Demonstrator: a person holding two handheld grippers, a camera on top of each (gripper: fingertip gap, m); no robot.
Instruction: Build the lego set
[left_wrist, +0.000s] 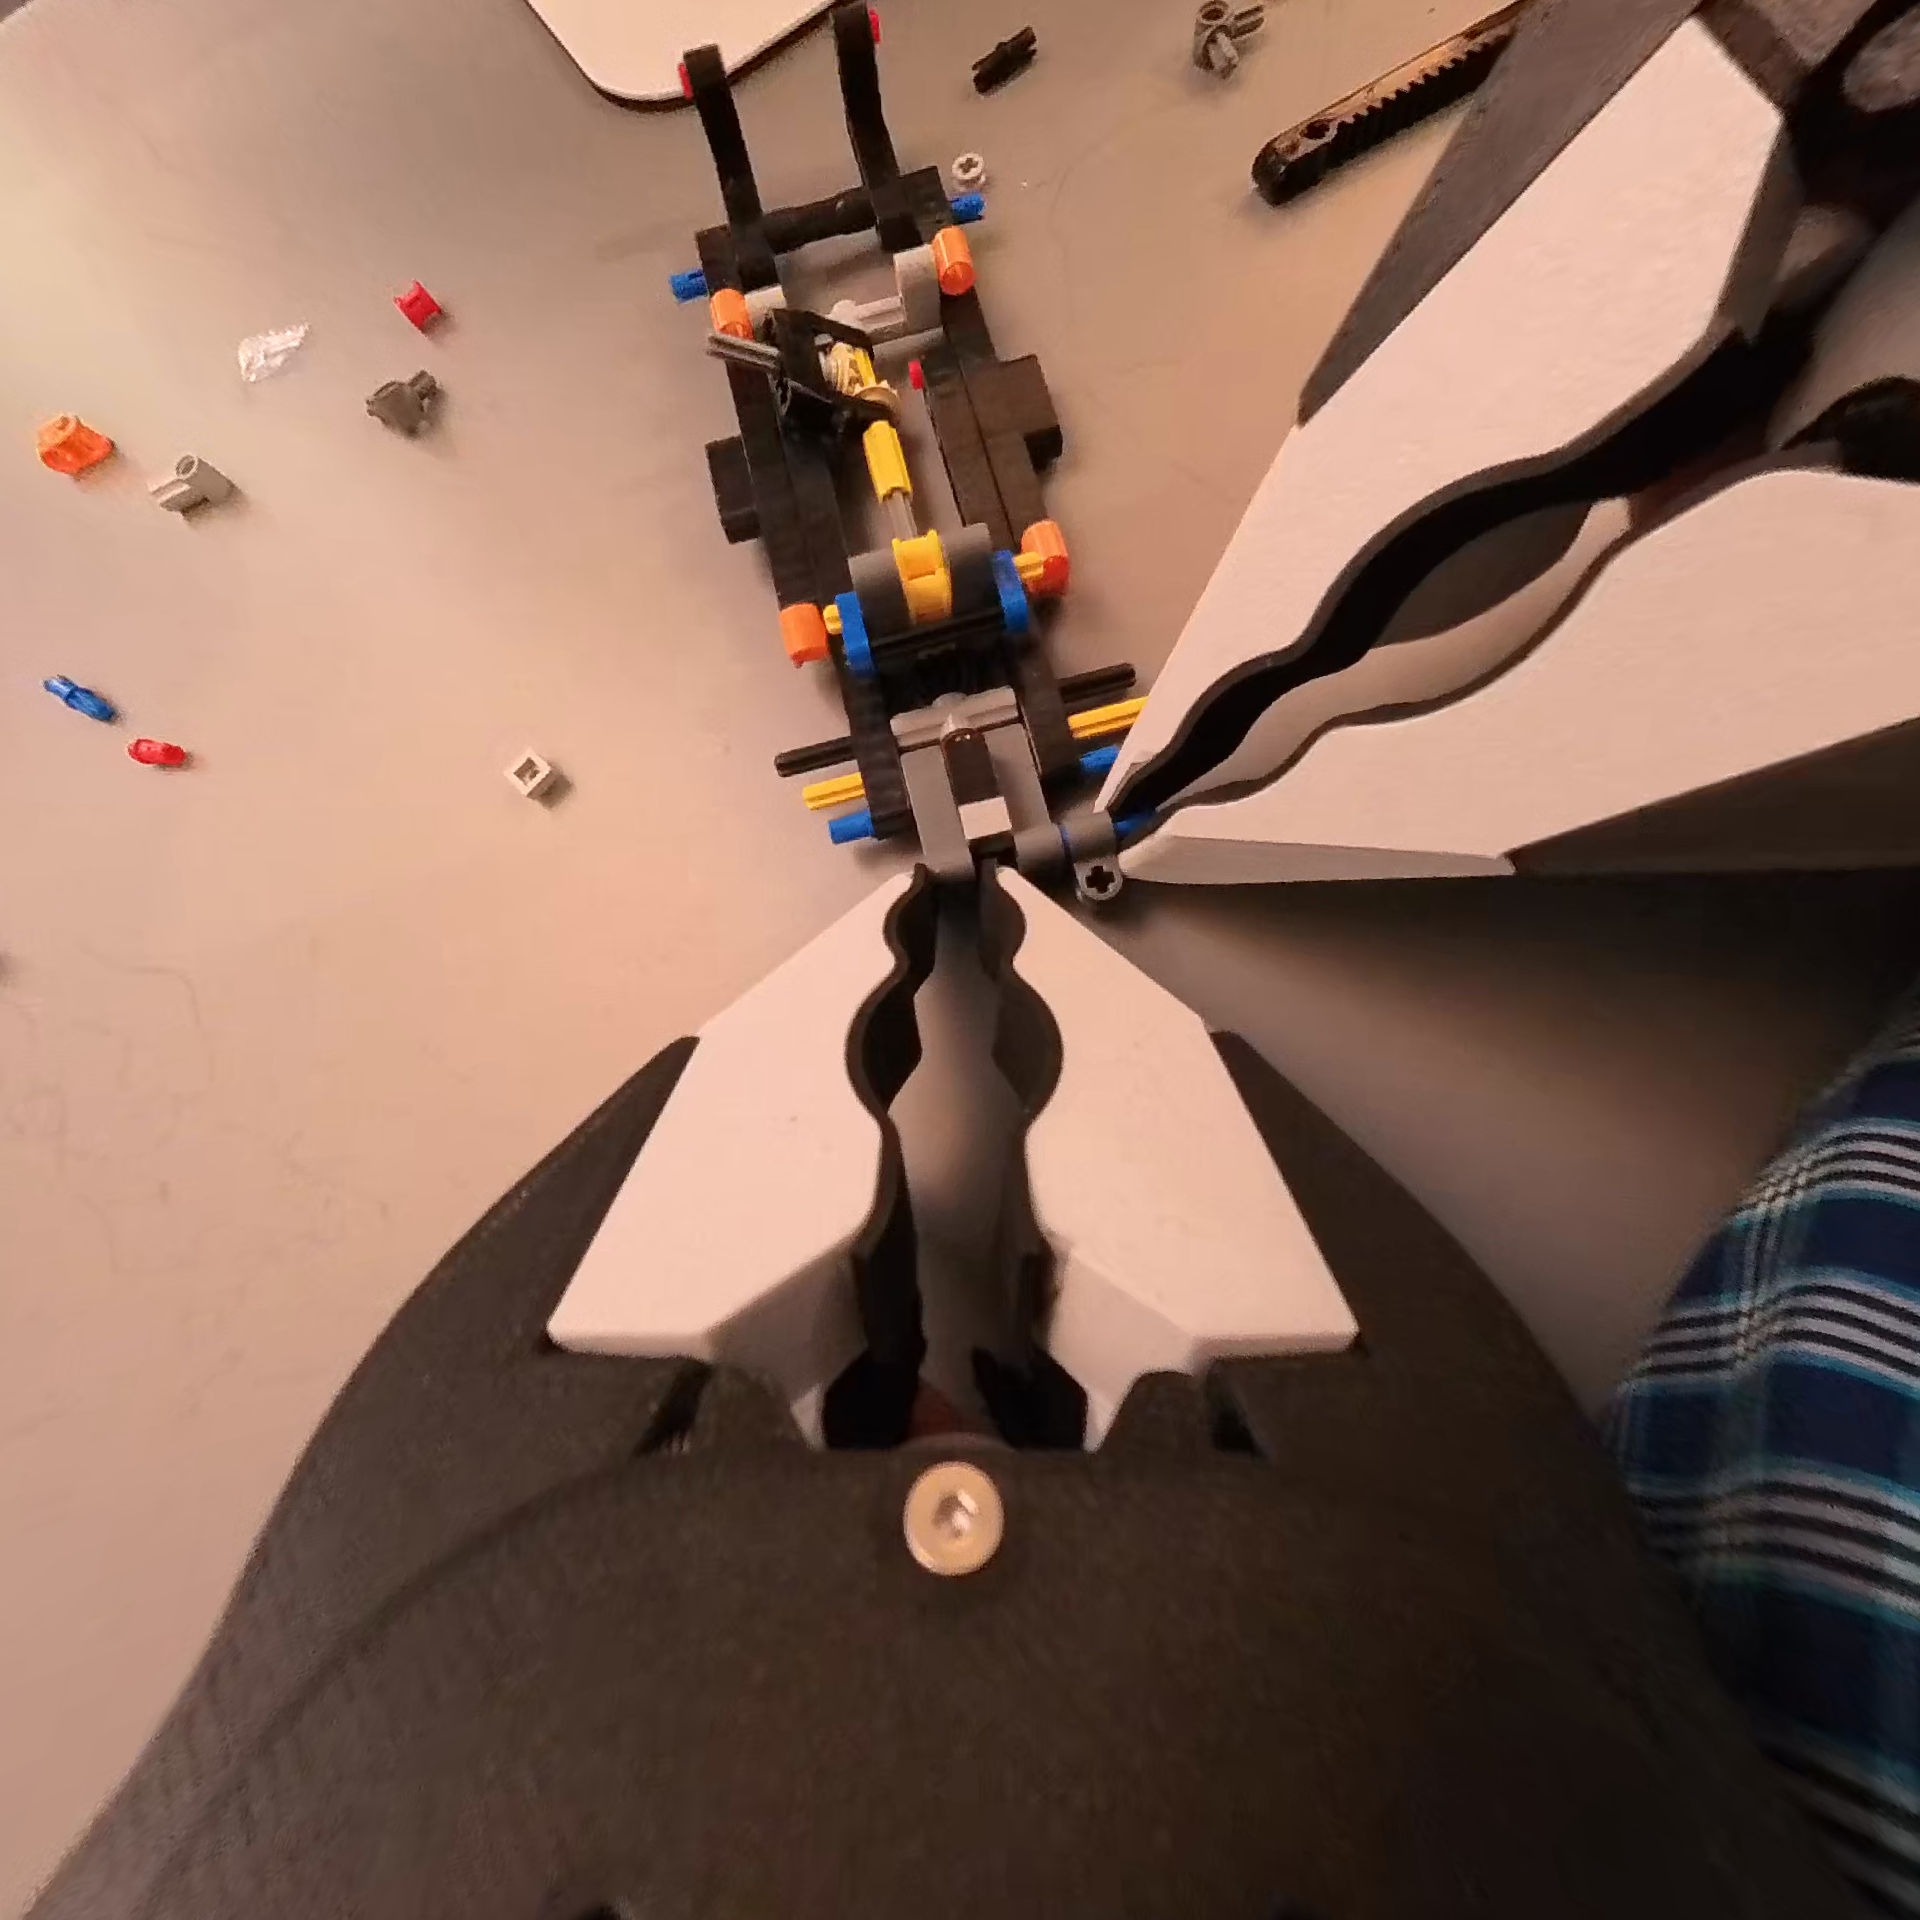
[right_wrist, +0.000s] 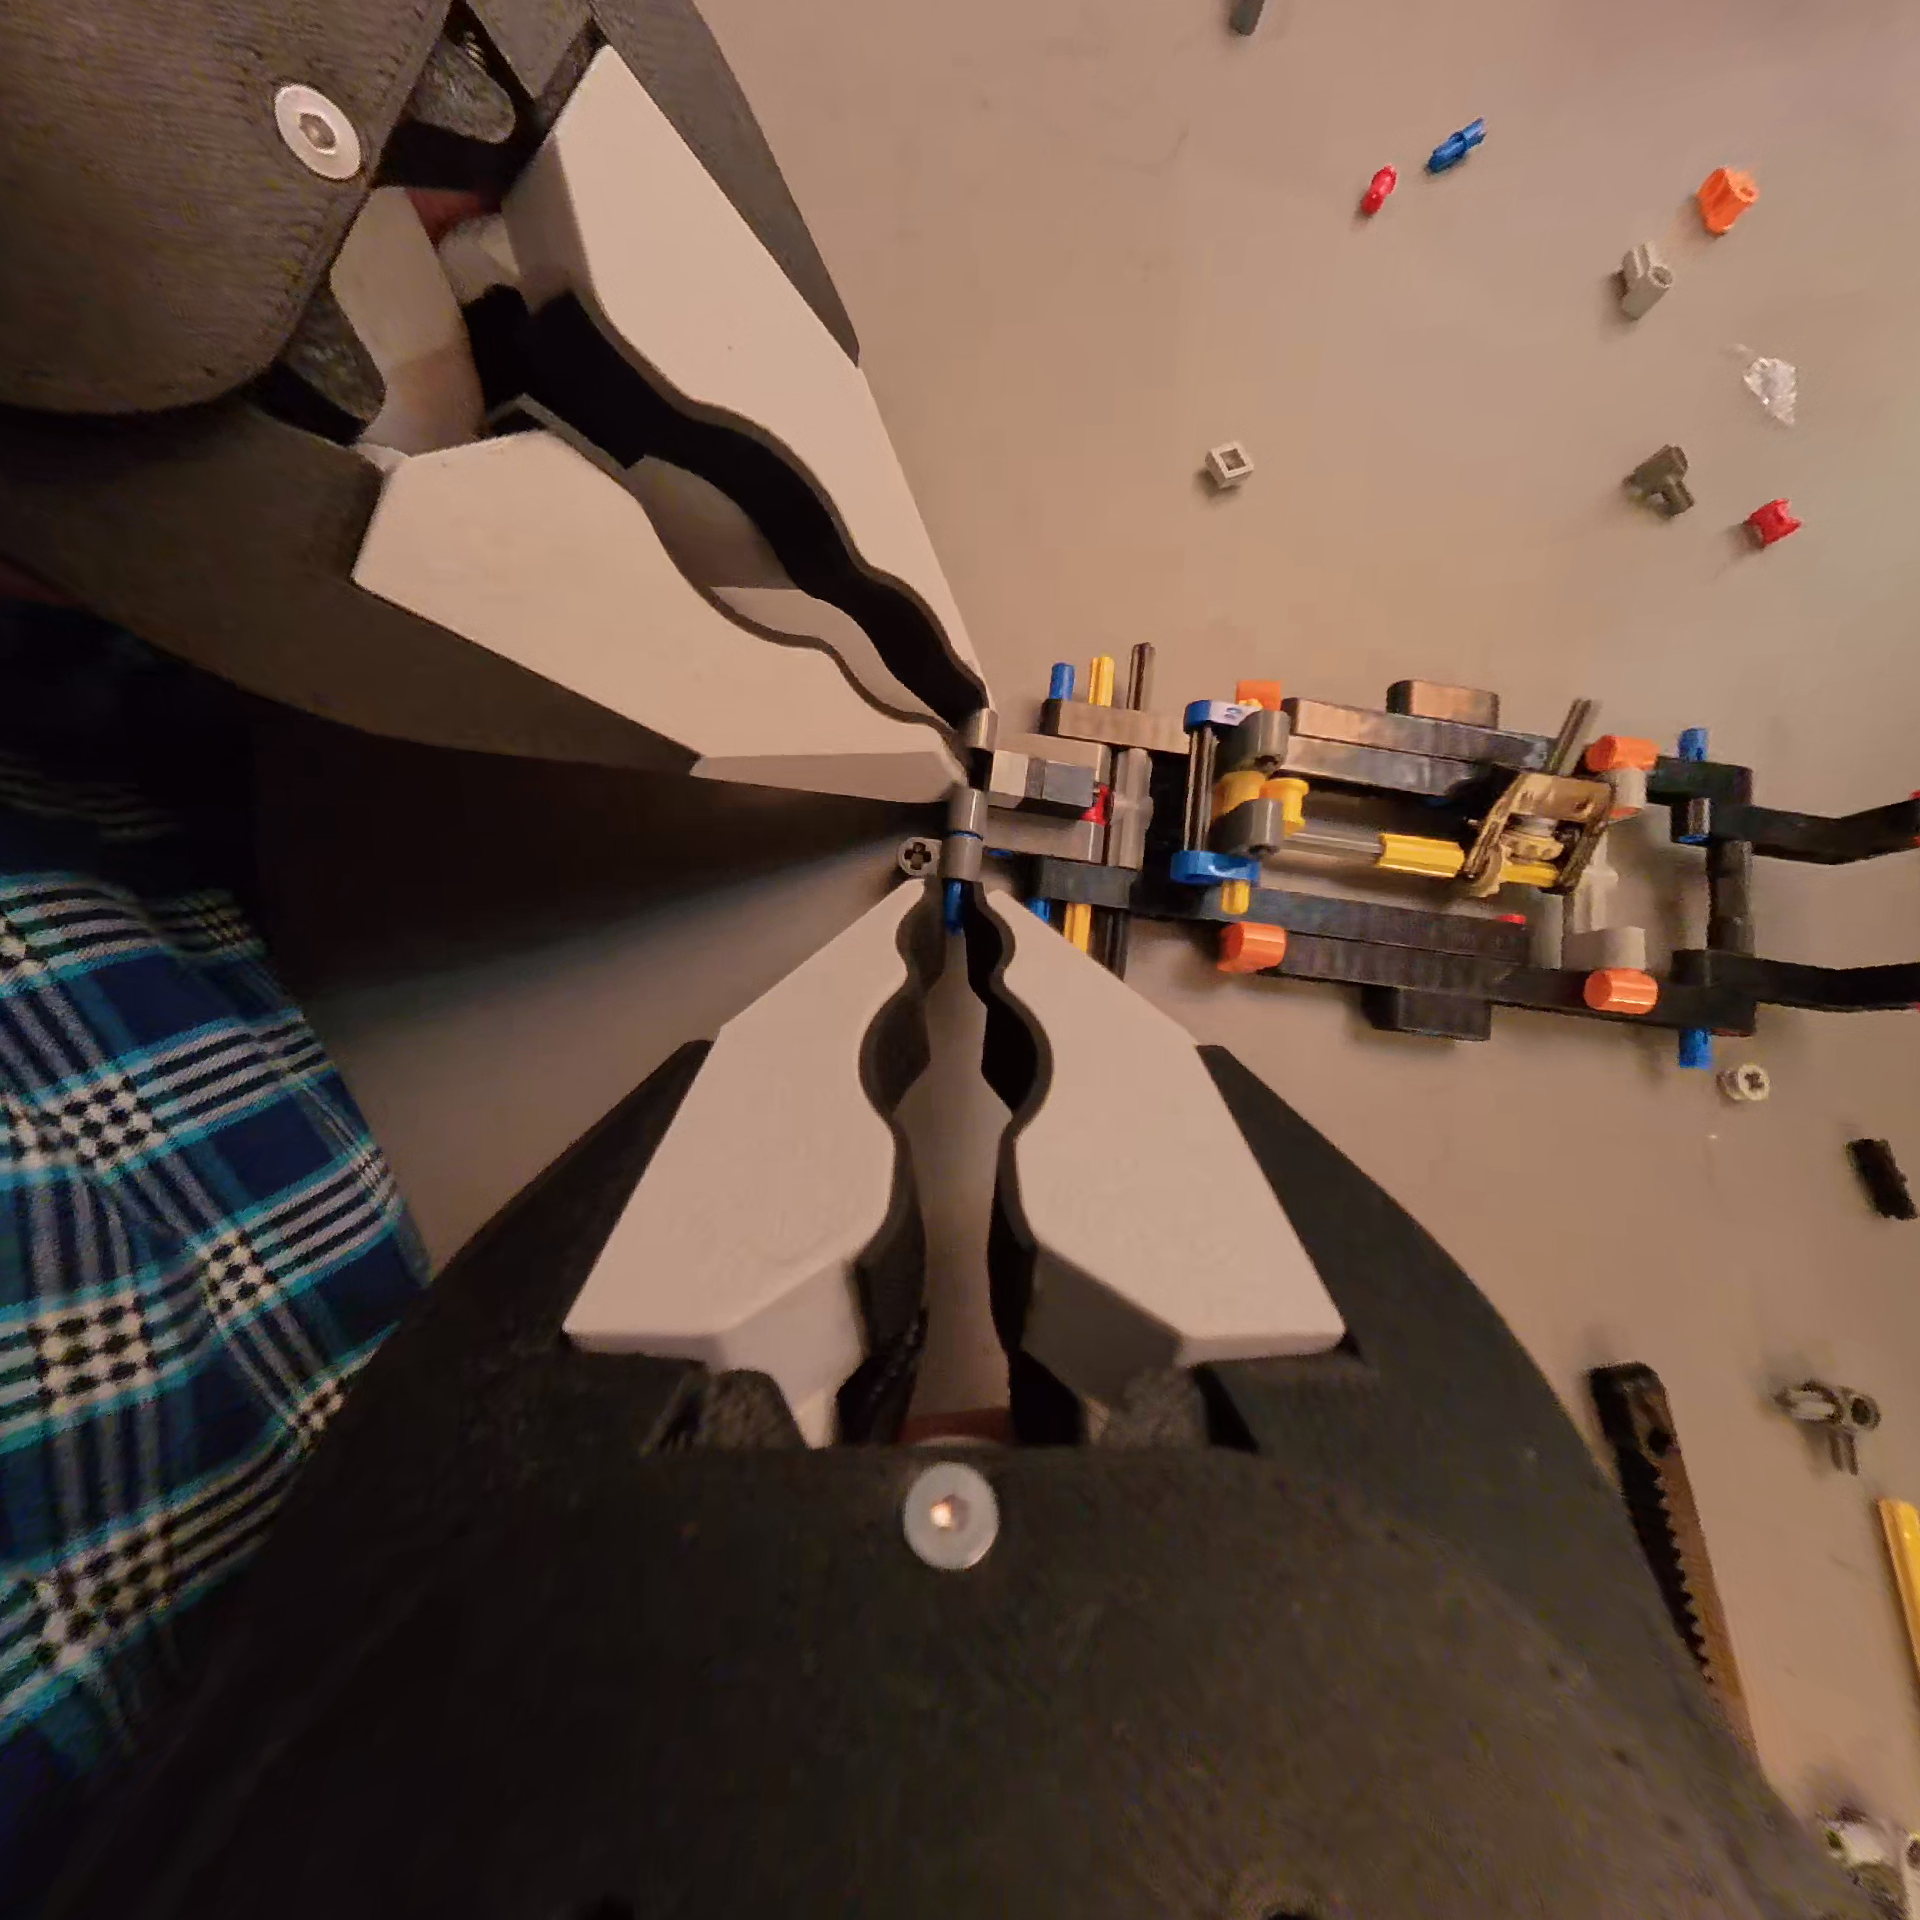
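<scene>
Grippers meet at the near end of the long black, grey and yellow lego chassis (left_wrist: 914, 499) lying flat on your beige table (left_wrist: 364, 935): your left gripper (left_wrist: 961, 883) pinches its grey end beam, your right gripper (right_wrist: 956, 914) clamps a blue pin (right_wrist: 952, 902) there.

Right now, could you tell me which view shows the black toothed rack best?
The left wrist view: the black toothed rack lies far off on the table with its round end hole clear. The right wrist view shows the rack closer, but partly cut off behind the right tool's body.
</scene>
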